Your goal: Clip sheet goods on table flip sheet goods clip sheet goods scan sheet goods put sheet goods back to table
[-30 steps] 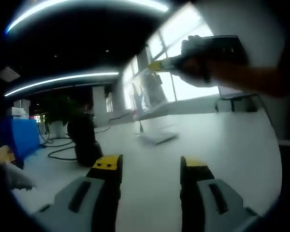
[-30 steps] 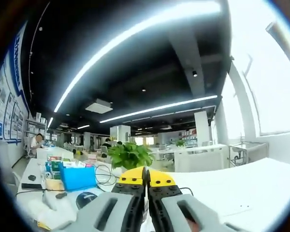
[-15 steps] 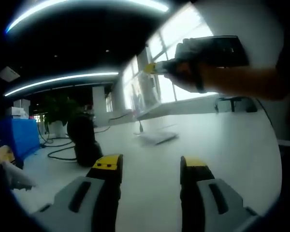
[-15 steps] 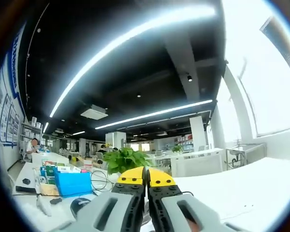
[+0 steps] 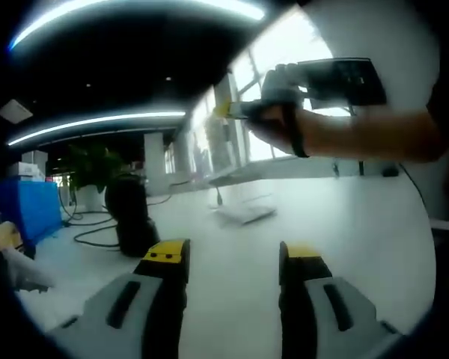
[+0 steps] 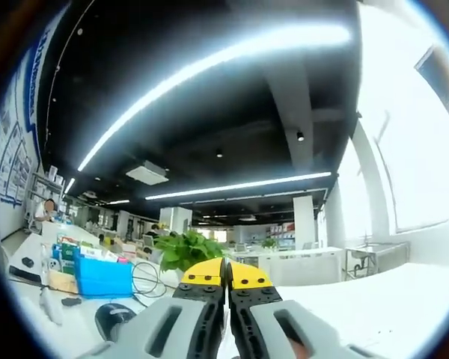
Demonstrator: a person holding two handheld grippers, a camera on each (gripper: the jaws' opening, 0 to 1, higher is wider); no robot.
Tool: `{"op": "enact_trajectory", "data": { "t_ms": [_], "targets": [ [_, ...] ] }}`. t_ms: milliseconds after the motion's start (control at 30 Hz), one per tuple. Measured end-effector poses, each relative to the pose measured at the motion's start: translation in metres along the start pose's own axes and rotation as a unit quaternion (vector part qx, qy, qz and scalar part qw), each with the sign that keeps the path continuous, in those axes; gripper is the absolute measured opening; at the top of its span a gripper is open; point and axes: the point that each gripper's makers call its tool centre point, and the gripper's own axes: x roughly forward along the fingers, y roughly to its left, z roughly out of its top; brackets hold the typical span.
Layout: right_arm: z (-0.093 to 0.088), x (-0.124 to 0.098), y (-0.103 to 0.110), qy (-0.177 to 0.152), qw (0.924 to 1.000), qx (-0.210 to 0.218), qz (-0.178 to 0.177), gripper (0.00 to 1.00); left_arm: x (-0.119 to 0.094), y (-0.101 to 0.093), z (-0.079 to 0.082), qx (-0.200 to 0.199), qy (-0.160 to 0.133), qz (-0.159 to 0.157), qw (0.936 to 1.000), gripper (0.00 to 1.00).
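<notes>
Above the far part of the white bench (image 5: pixel 359 224), in the left gripper view, the right gripper (image 5: pixel 236 111) hangs in the air with a thin, clear sheet goods piece (image 5: pixel 213 146) dangling from its yellow tips. A hand (image 5: pixel 284 112) grips that tool's dark body. The sheet is blurred and see-through, so its edges are hard to trace, but it seems lifted clear of the bench top. In the right gripper view the right gripper's jaws stand pressed together, which fits a clamp on something as thin as the sheet, though the sheet itself cannot be made out between them there.

The left gripper (image 5: pixel 232 258) sits low over the near part of the bench, jaws wide apart and holding nothing. The sheet is well apart from it, up and ahead. A dark upright device (image 5: pixel 131 217), possibly the scanner, stands toward the bench's left side with cables (image 5: pixel 90 235) trailing from it; a flat pale object (image 5: pixel 243 213) lies on the bench beneath the hanging sheet.

Judging by this, the sheet is clipped and raised, either mid-flip or heading to the scan. The next move likely calls for steady carriage so the limp sheet neither slips nor folds.
</notes>
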Motion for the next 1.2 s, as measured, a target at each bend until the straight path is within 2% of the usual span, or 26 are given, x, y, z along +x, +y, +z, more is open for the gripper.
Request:
{"op": "enact_trajectory", "data": {
  "t_ms": [233,733,867,933,1200],
  "targets": [
    [-0.001,0.007,0.011,-0.005,0.9998,-0.013,0.014,0.00,0.000,-0.001,0.001,-0.002,-0.002,-0.001,1.0000,0.40],
    [-0.031,0.020,0.016,0.014,0.9998,0.009,0.006,0.00,-0.001,-0.002,0.002,-0.003,-0.002,-0.005,1.0000,0.40],
    [-0.039,0.021,0.017,0.018,0.9997,-0.014,0.010,0.00,-0.001,-0.003,0.002,-0.003,-0.003,-0.007,1.0000,0.40],
    [-0.043,0.021,0.015,0.023,0.9996,-0.010,0.008,0.00,-0.001,-0.003,0.002,-0.004,-0.003,-0.007,1.0000,0.40],
    [-0.047,0.020,0.016,0.031,0.9995,-0.004,0.010,0.00,0.000,-0.003,0.002,-0.005,-0.005,-0.007,0.9999,0.40]
  ]
}}
